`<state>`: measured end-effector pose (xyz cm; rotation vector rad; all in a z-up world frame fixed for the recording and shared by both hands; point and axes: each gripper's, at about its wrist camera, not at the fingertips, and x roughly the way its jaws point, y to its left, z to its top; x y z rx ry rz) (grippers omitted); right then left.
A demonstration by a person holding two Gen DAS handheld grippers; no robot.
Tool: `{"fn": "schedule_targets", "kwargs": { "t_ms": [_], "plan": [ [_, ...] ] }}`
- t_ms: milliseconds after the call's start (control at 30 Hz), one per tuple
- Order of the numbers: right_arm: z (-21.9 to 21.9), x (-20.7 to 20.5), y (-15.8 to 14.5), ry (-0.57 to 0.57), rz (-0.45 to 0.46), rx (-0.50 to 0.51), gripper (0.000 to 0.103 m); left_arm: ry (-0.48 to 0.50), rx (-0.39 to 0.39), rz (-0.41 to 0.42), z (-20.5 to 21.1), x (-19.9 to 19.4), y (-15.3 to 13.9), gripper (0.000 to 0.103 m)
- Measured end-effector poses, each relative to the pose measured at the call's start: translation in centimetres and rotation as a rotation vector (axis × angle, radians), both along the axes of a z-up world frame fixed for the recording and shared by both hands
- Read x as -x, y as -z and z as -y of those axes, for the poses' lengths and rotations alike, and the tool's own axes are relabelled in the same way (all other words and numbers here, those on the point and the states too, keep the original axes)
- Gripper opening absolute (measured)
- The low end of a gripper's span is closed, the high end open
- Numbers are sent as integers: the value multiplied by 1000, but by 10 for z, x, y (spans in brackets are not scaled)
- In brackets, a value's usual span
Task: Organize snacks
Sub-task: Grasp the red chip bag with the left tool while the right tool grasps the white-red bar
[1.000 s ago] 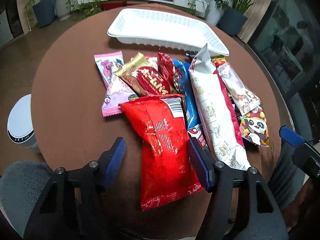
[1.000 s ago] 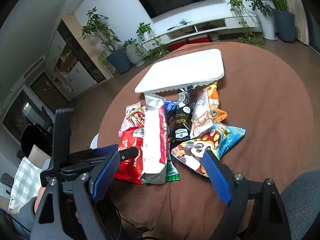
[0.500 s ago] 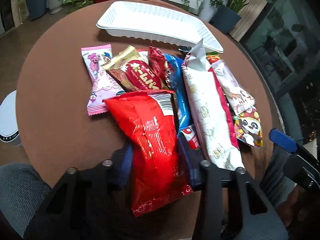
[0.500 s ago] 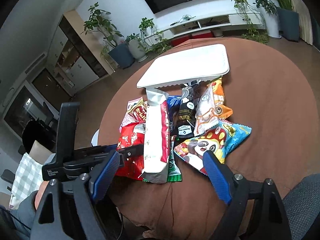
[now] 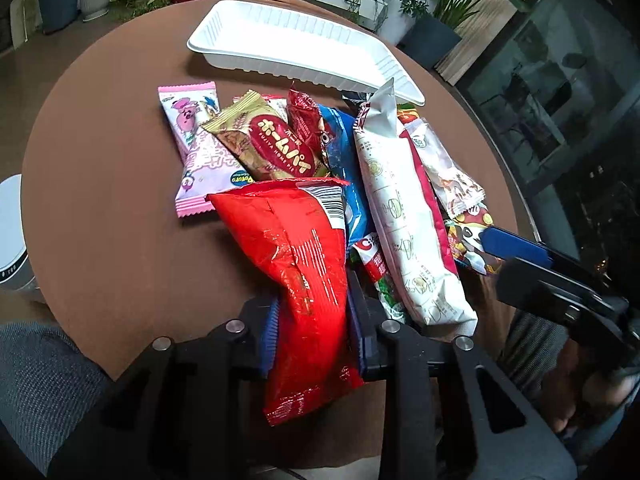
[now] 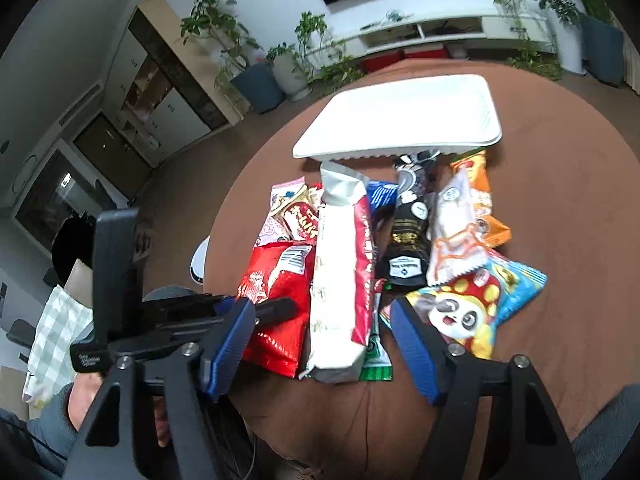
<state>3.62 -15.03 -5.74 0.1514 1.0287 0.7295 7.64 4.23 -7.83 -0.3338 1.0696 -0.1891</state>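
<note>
Bare table [image 5: 100, 200] left of snack pile [image 5: 320, 168] (tray [image 5: 280, 32] beyond)

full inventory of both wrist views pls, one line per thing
tray: 1, white, far side of table, nothing in it
table: 1, round, brown
red bag: 1, near edge, between left tool's pads
white-and-red long pack: 1, right of red bag
pink pack: 1, left end of pile
gold-and-red pie pack: 1, beside pink pack
blue pack: 1, under long pack
black pouch: 1, mid pile
orange pack: 1, near tray
panda pack: 1, blue and yellow, right end
potted plants: several, green, along wall
left tool: closing on red bag
right tool: closing, long pack's near end between its jaws, untouched
</note>
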Motion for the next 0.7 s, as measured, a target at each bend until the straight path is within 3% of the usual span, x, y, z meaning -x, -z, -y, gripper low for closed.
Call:
{"fn": "schedule_targets", "kwargs": {
  "t_ms": [200, 567, 700],
  "plan": [
    [-14, -15, 16, -17, -54, 60, 65, 13, 28, 7, -2, 3, 0, 25],
    [-27, -21, 29, -33, -52, 147, 53, 10, 56, 14, -5, 5, 2, 26],
    [-25, -22, 31, -27, -48, 154, 41, 11, 59, 17, -6, 6, 1, 25]
  ]
}}
